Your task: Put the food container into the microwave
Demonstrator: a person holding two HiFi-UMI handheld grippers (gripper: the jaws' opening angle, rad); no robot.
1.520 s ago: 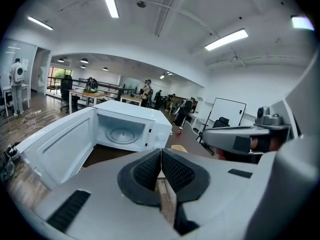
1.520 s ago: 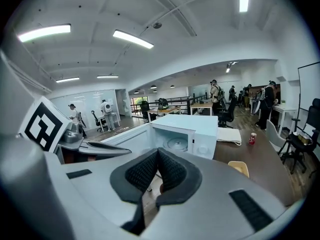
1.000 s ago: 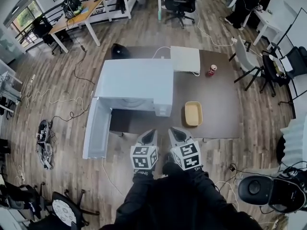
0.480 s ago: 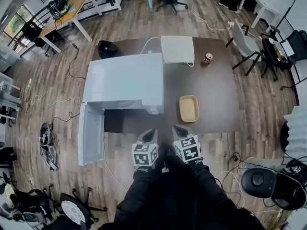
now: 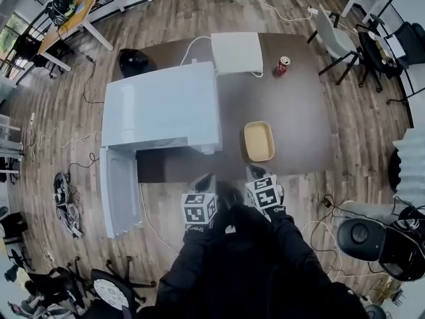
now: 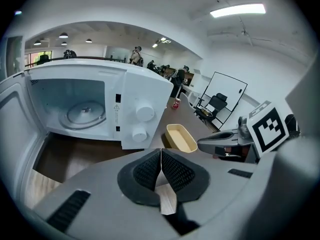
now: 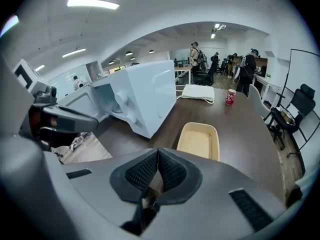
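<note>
An empty, pale yellow food container (image 5: 258, 141) (image 6: 180, 137) (image 7: 198, 140) lies on the dark table, just right of the white microwave (image 5: 161, 106) (image 6: 95, 109) (image 7: 142, 94). The microwave's door (image 5: 118, 191) hangs wide open toward the left, and its turntable (image 6: 85, 112) shows inside. Both grippers hover at the table's near edge. My left gripper (image 5: 203, 181) (image 6: 160, 169) is shut and empty. My right gripper (image 5: 255, 174) (image 7: 157, 168) is also shut and empty, a short way in front of the container.
A red can (image 5: 283, 65) (image 7: 230, 97) and a white flat box (image 5: 237, 52) (image 7: 198, 92) with a cable sit at the table's far end. Office chairs (image 5: 330, 40), desks and floor cables surround the table (image 5: 299, 118). People stand in the background.
The head view has shifted forward over the table, so microwave and container sit lower and closer. Both grippers stay shut near the table's front edge.
</note>
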